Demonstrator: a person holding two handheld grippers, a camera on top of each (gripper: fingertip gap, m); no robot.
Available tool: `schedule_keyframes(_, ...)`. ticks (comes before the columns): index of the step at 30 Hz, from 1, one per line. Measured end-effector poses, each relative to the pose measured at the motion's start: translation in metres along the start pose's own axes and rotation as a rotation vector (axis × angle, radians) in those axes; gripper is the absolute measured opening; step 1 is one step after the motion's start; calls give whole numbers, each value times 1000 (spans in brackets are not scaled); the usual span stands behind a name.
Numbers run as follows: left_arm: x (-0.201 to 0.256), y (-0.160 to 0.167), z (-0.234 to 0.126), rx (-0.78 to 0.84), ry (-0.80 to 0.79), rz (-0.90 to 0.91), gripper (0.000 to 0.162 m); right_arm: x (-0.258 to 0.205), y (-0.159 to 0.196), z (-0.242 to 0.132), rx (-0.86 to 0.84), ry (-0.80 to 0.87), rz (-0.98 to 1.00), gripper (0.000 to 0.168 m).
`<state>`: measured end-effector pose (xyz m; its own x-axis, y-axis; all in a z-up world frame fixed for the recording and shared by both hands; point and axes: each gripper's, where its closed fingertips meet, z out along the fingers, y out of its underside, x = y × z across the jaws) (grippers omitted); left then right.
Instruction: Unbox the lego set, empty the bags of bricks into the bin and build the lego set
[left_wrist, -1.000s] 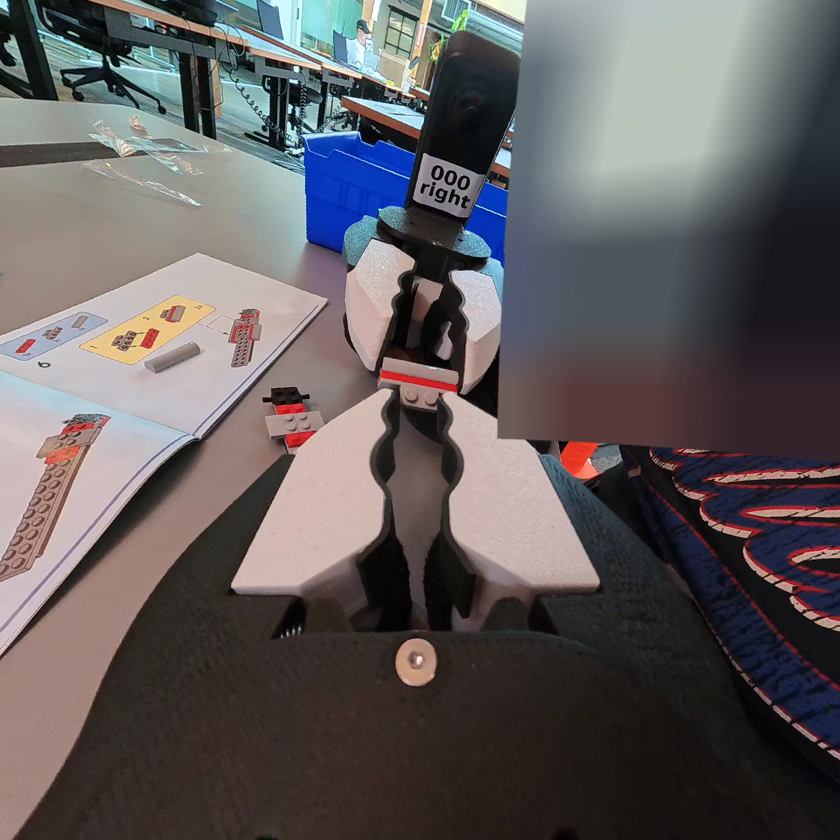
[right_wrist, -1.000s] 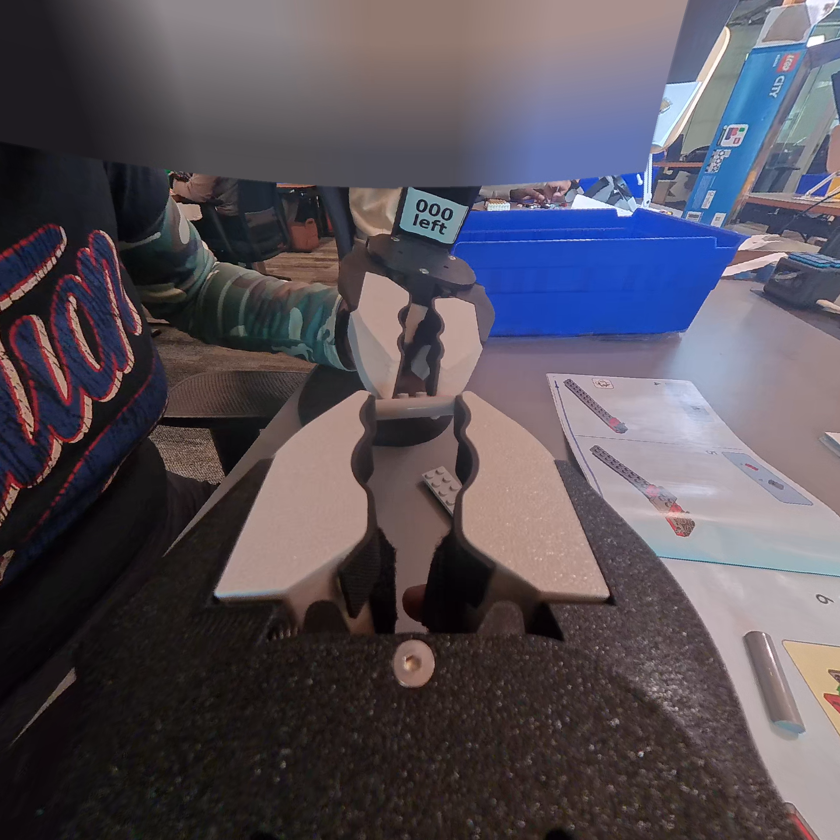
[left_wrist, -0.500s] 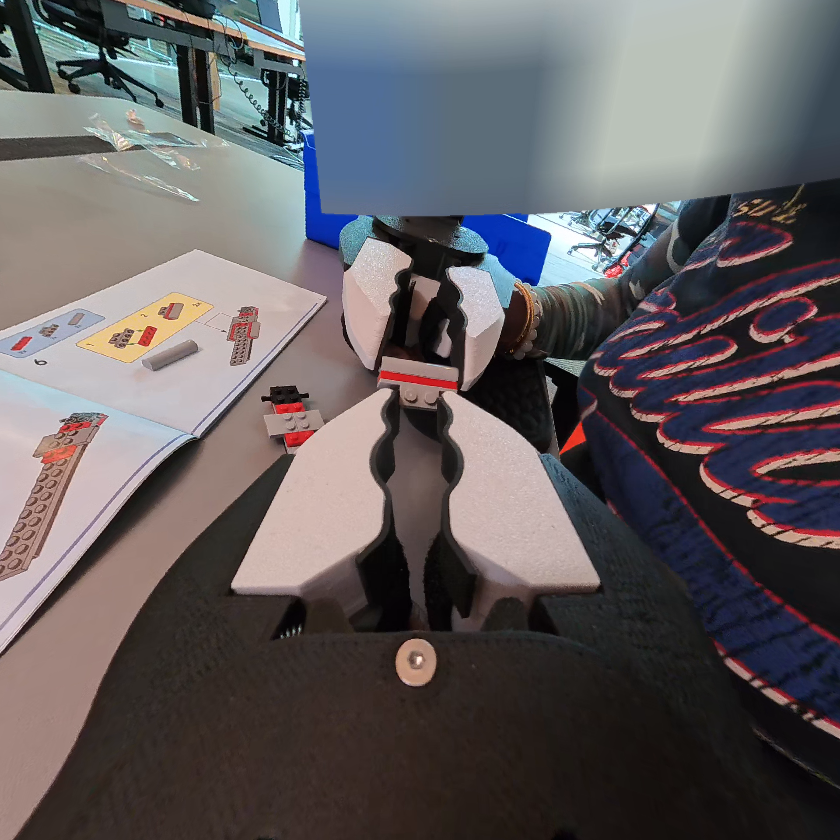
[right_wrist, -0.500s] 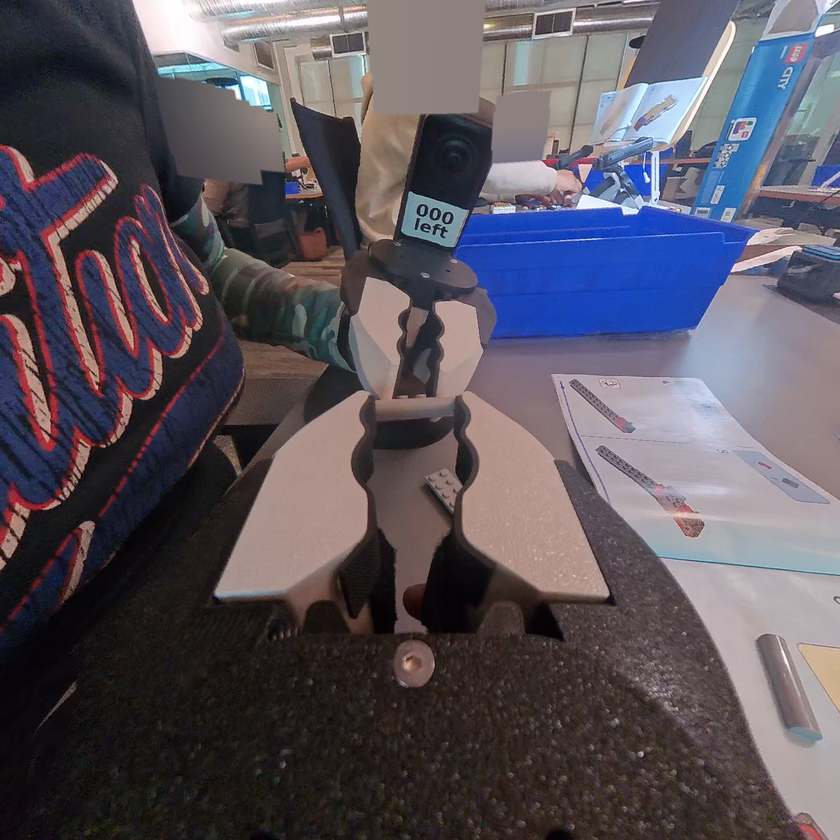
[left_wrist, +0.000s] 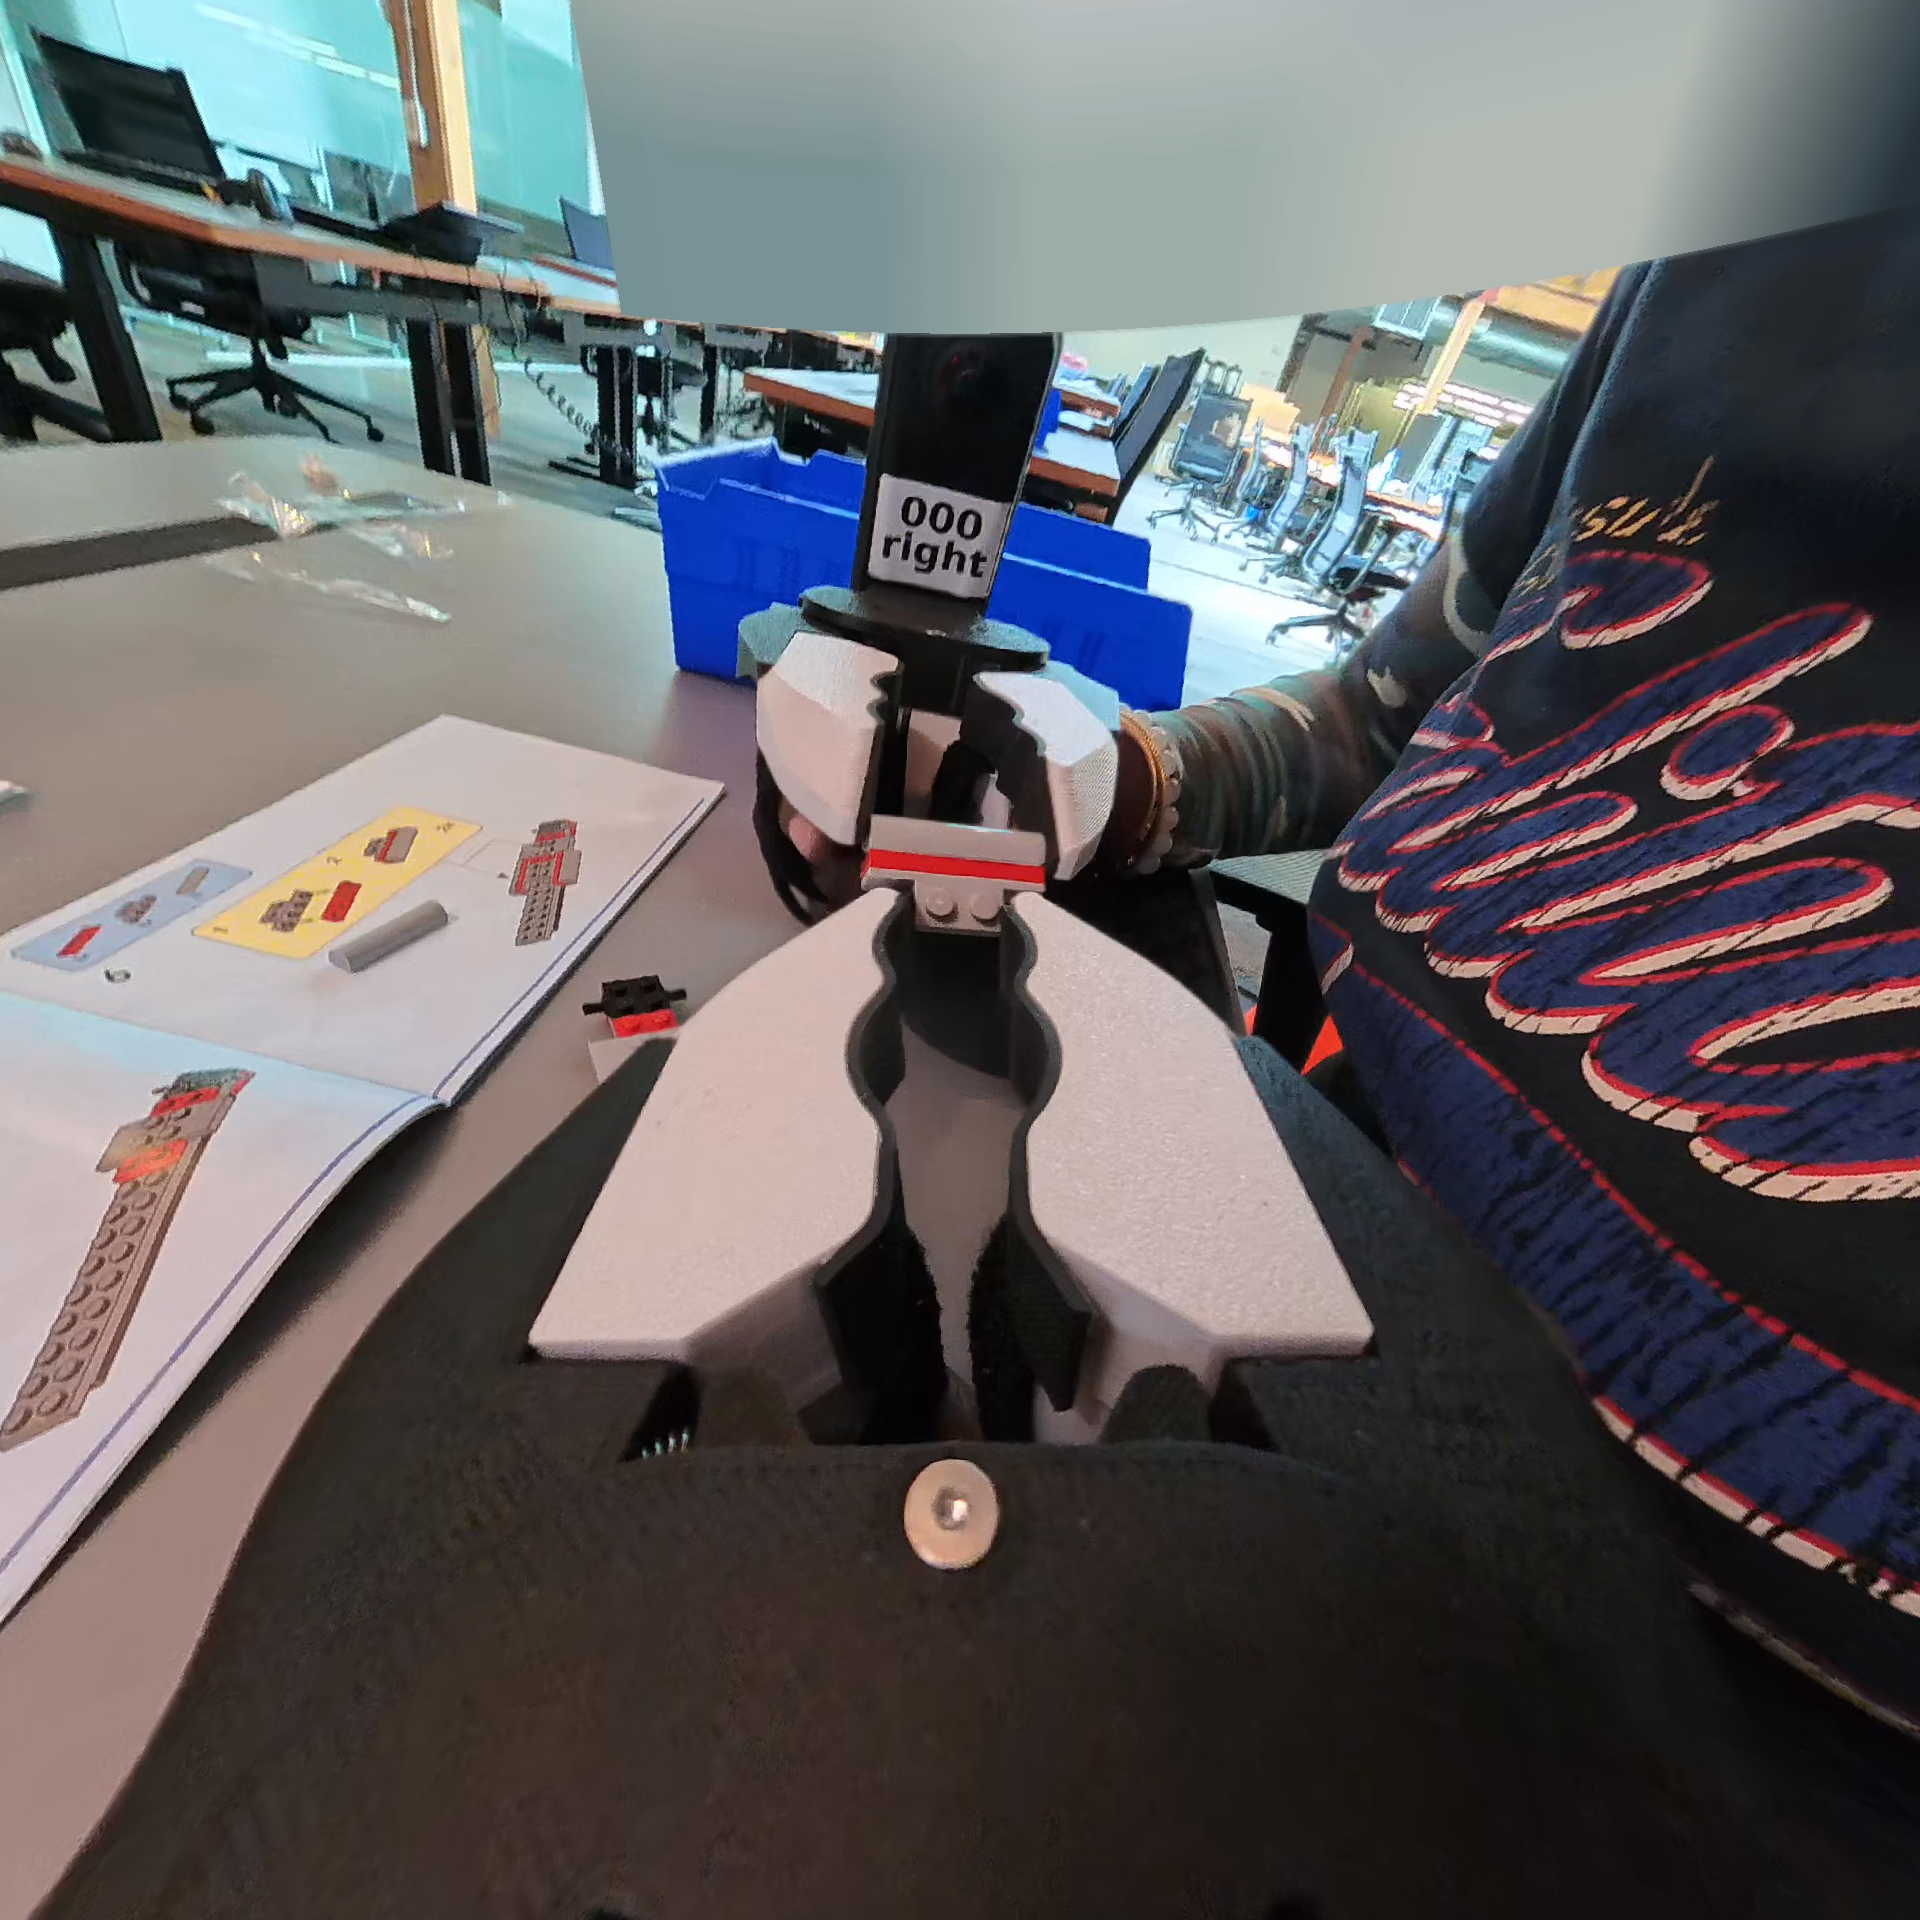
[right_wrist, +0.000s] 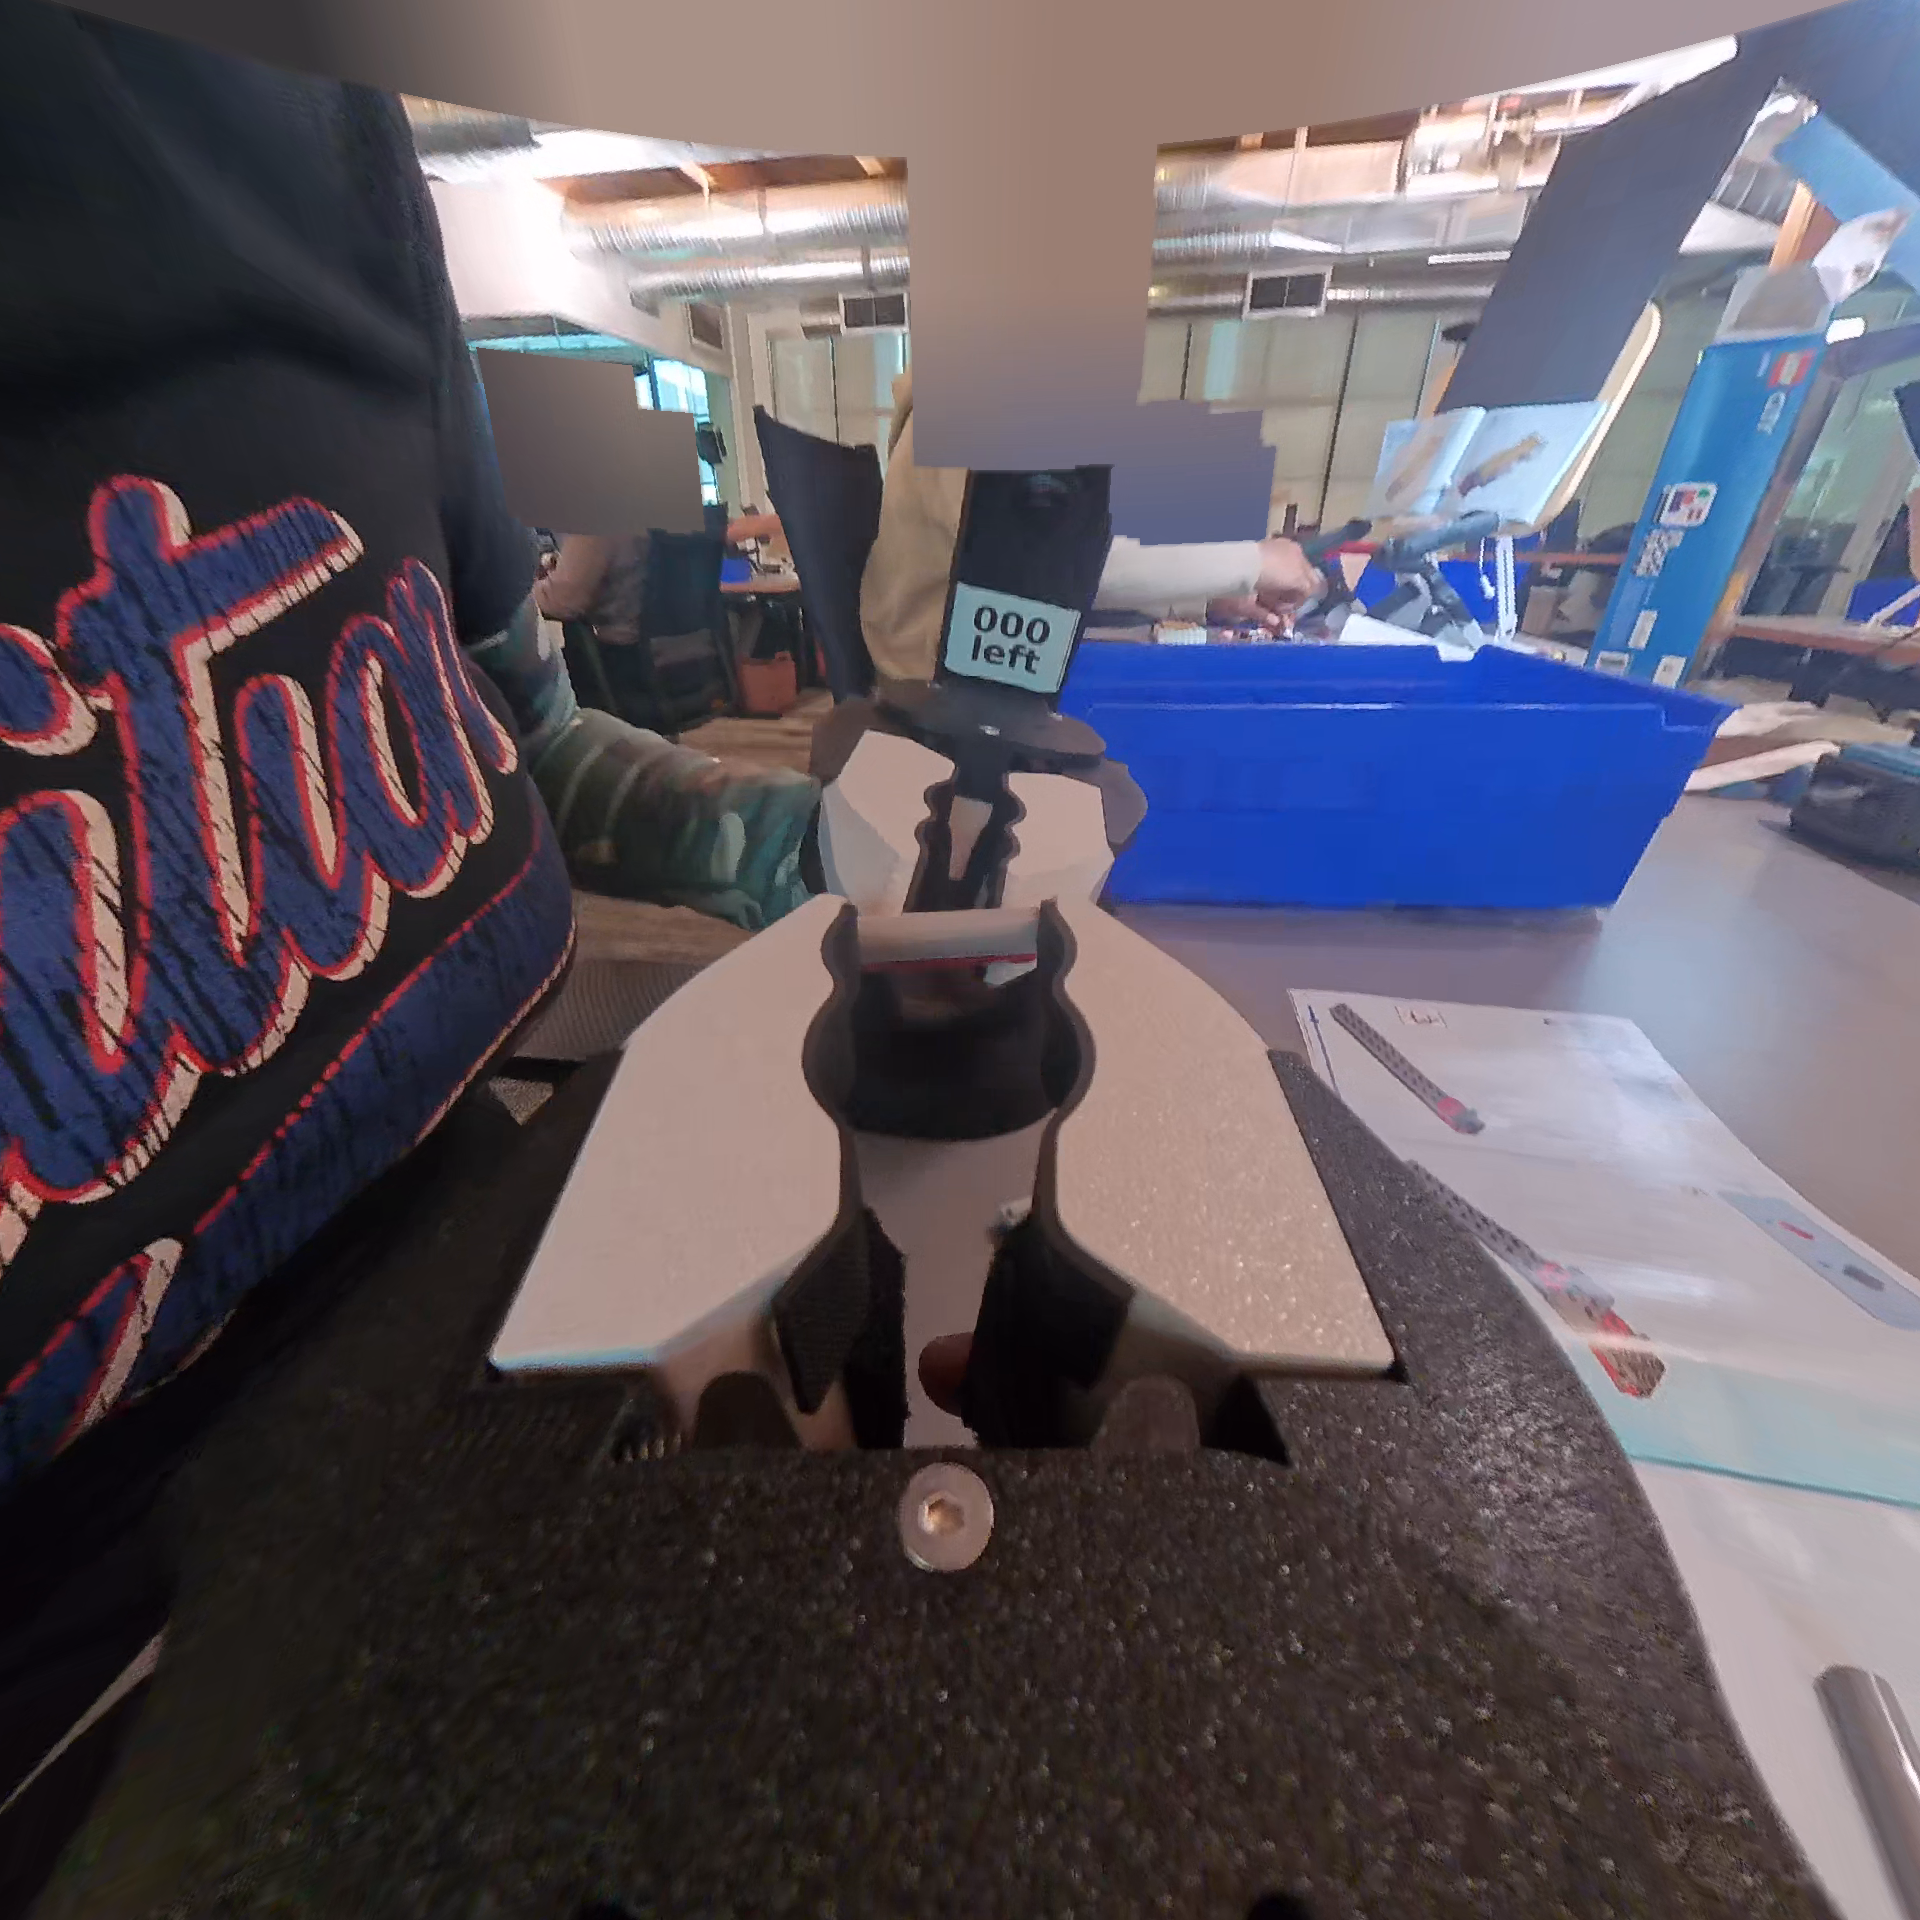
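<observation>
The small grey-and-red brick stack (left_wrist: 956, 883) sits in the air between your two grippers, above the near table edge, long axis crosswise to both sets of fingers. Your left gripper (left_wrist: 958, 920) pinches the narrow grey plate at its lower end; your right gripper (right_wrist: 948, 940) is clamped on the wider grey-red part, fingertips on its two short ends. The grippers point nose to nose, so the stack is dead ahead of each and equally near both. My read: you're pressing the plate on, so the push should run along the line joining the two grippers; any tilt could pop the plate off sideways. Whether the studs are fully seated, I can't tell. Outward: another small black-red-grey piece (left_wrist: 634, 1023) lies on the table (left_wrist: 312, 665) left of the left gripper, just beside the open instruction booklet (left_wrist: 343, 997), which has a grey rod (left_wrist: 390, 935) on it. The blue bin (right_wrist: 1382, 790) is behind, well apart.
</observation>
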<state>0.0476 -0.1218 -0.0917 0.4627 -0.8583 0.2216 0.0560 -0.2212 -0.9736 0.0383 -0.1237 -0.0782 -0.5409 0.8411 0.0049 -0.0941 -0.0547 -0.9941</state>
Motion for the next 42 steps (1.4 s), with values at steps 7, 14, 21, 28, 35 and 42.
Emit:
schedule_keyframes(7,4,-11,-2,70,16,14,15,-2,-11,3,67,9,-12,33)
schedule_keyframes(14,3,-24,1,119,-17,1,15,2,-23,0,125,49,0,34)
schedule_keyframes(21,4,-28,5,143,-1,-6,15,1,-27,-2,141,45,-15,34)
schedule_keyframes(28,8,-42,7,257,94,-103,15,1,-44,-4,183,8,-18,33)
schedule_keyframes(35,2,-39,12,293,52,-134,15,7,-39,-10,209,38,39,33)
schedule_keyframes(42,0,-36,14,313,37,-148,15,7,-35,-10,238,41,86,34)
